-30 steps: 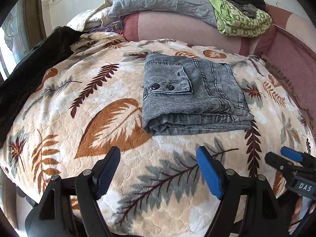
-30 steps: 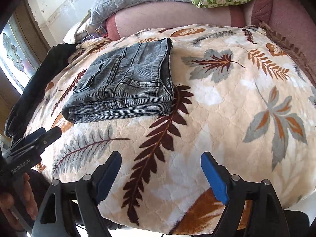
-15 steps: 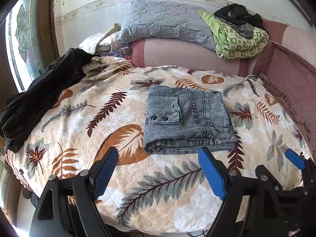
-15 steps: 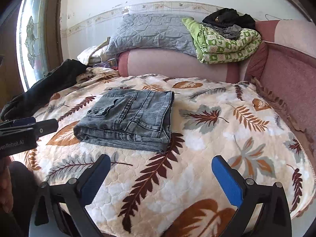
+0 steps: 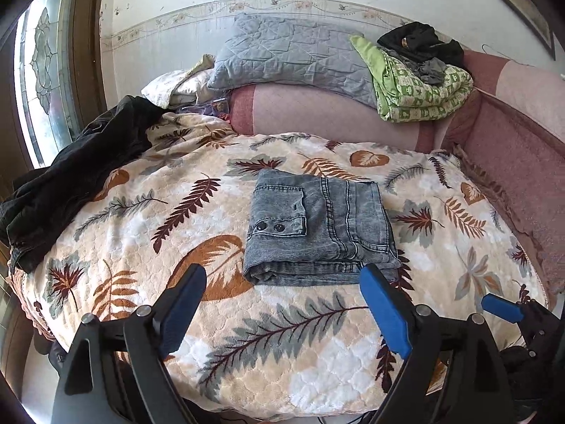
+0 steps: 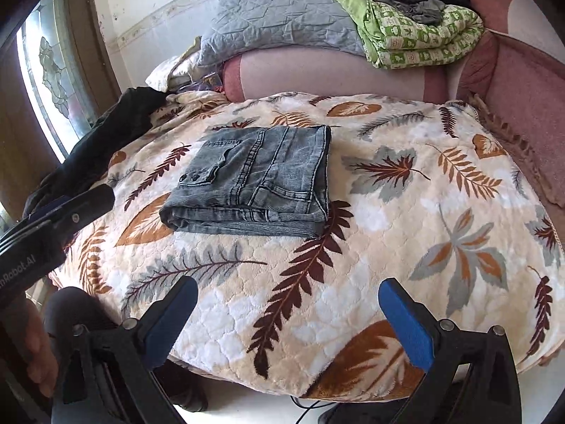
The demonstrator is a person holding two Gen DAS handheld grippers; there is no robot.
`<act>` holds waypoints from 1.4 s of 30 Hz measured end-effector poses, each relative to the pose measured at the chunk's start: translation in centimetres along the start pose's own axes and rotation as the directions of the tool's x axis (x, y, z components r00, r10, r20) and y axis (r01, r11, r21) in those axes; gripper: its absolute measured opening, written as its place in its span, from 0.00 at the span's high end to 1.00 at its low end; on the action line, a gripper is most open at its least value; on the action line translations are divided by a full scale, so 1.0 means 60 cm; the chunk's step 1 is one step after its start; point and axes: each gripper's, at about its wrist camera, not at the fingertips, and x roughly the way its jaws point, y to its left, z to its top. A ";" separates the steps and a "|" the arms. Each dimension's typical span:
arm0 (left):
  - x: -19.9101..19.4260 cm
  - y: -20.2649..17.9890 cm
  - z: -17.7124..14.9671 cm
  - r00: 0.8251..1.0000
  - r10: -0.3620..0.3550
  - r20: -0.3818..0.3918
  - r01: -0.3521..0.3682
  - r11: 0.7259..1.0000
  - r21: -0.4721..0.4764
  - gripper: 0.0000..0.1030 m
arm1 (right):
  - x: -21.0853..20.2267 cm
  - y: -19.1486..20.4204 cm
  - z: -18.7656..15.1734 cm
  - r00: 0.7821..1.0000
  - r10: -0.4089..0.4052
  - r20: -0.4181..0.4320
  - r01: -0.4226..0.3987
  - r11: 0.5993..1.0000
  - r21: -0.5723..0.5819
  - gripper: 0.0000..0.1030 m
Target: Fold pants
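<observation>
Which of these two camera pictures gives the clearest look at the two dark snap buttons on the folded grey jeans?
The left wrist view. There the snap buttons face the camera near the picture's middle, on the pocket flap of the folded jeans. In the right wrist view they appear smaller and more oblique.

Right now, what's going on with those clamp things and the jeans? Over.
Left gripper and right gripper open, empty. Grey washed-denim pants folded flat on leaf-print blanket. Nothing between them.

Grey denim pants (image 5: 319,228) lie folded flat, pocket flap up.
</observation>
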 end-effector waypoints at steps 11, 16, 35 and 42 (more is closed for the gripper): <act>-0.002 0.017 0.002 1.000 -0.003 0.001 0.003 1.000 -0.028 0.14 | -0.024 0.004 0.030 0.999 -0.027 0.018 0.027 1.000 -0.013 0.00; 0.004 0.024 0.001 1.000 -0.001 -0.008 0.001 0.999 -0.036 0.14 | -0.019 0.005 0.032 1.000 -0.030 0.006 0.030 1.000 -0.005 0.00; 0.016 0.011 0.010 1.000 -0.003 -0.015 0.003 1.000 -0.007 0.14 | -0.001 0.008 0.037 1.000 -0.027 -0.007 0.027 1.000 -0.005 0.00; 0.016 0.003 0.011 1.000 -0.010 -0.017 0.010 1.000 0.002 0.14 | 0.002 0.008 0.040 1.000 -0.028 -0.004 0.028 1.000 -0.006 0.00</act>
